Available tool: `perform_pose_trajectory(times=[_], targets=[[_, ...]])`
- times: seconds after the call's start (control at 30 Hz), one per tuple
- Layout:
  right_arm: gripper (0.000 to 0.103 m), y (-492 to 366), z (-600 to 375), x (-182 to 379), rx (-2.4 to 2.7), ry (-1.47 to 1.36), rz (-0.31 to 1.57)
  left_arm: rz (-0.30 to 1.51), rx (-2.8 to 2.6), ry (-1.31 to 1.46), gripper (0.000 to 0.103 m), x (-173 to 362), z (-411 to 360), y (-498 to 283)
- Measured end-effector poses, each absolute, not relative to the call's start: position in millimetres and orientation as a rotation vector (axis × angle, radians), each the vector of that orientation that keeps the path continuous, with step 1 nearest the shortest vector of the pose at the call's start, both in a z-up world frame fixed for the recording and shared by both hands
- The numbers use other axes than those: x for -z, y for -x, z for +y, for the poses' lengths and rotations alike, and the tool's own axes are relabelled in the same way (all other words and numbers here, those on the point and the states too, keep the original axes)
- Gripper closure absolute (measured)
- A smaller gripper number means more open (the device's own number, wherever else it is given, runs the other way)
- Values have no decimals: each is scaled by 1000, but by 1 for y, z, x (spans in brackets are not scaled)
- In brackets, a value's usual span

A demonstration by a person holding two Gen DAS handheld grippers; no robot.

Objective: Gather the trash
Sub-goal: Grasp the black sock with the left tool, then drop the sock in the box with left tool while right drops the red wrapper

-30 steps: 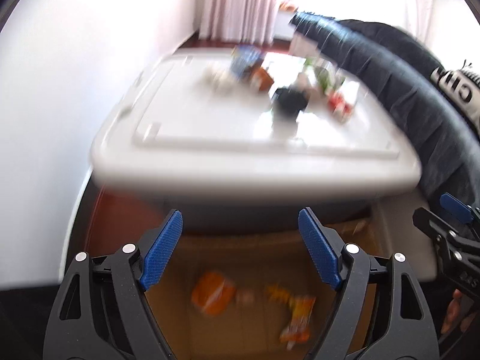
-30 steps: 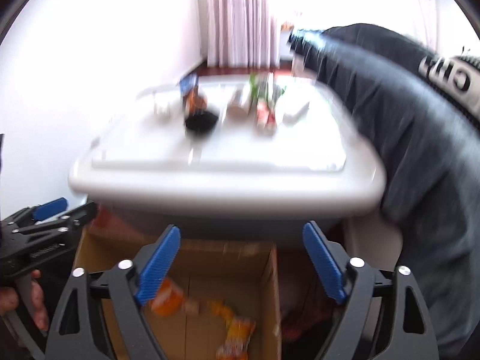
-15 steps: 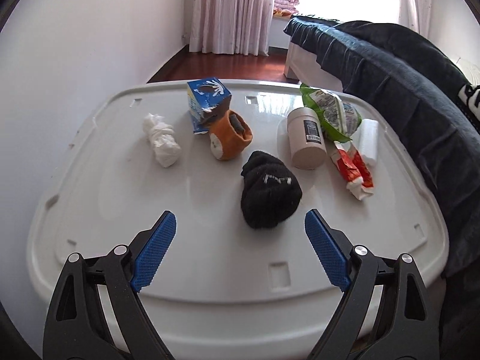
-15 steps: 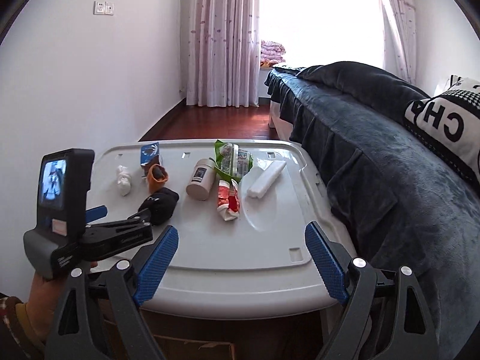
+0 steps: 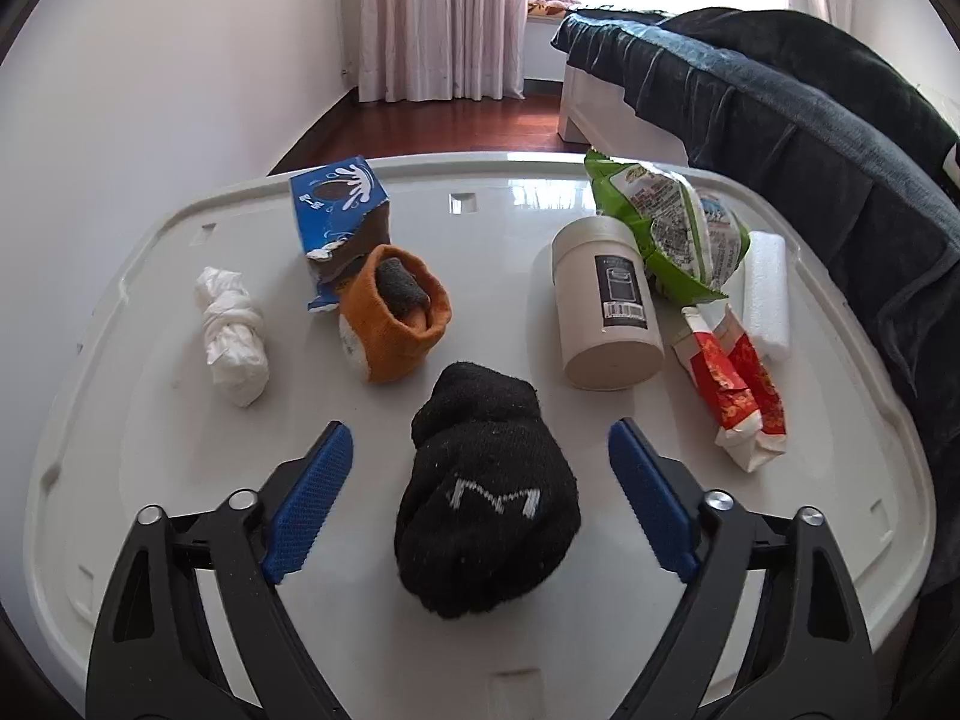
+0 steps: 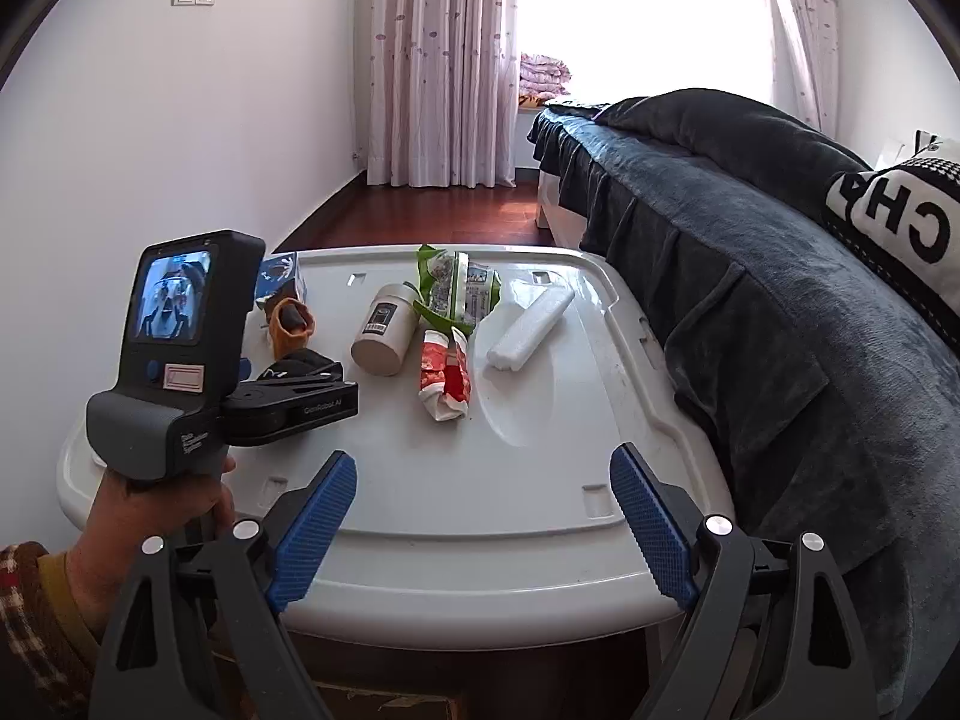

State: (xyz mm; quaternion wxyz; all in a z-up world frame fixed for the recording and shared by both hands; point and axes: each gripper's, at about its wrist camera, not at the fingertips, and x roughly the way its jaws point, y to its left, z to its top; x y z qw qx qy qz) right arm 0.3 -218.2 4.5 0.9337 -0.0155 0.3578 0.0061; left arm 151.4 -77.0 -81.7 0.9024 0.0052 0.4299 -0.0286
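Observation:
Trash lies on a white plastic table top (image 5: 180,480): a crumpled white tissue (image 5: 231,336), a torn blue carton (image 5: 339,204), a white jar (image 5: 606,306) on its side, a green bag (image 5: 672,228), a red-and-white wrapper (image 5: 735,396) and a white foam piece (image 5: 765,294). An orange sock roll (image 5: 396,312) and a black sock bundle (image 5: 486,504) lie there too. My left gripper (image 5: 479,427) straddles the black sock; its jaws are closing, with gaps still on both sides. My right gripper (image 6: 485,455) hangs open and empty over the table's near edge.
A bed under a dark blue blanket (image 6: 780,300) runs along the table's right side. A white wall (image 6: 180,150) lies to the left. A cardboard box edge (image 6: 384,708) shows under the table's front. A hand (image 6: 150,510) holds the left gripper's handle.
Both grippers came up from the cardboard box below to the table top. The left one then moved forward until the black sock sat between its jaws.

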Motion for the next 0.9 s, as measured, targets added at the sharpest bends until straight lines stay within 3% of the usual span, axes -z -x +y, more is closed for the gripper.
perform_pose_trajectory(times=[0.03, 0.17, 0.53, 0.9], targets=[[18, -1, -218, -4, -12, 32, 733, 910, 90, -4, 59, 85, -76, -155], [18, -8, -218, -4, 0, 41, 733, 907, 99, 12, 63, 81, -68, -151], [18, -86, -203, 26, -20, 66, 774, 872, 80, 59, 63, 59, -26, -86], [25, -154, -186, 74, 19, 83, 886, 804, 109, 64, 63, 35, -12, -50]])
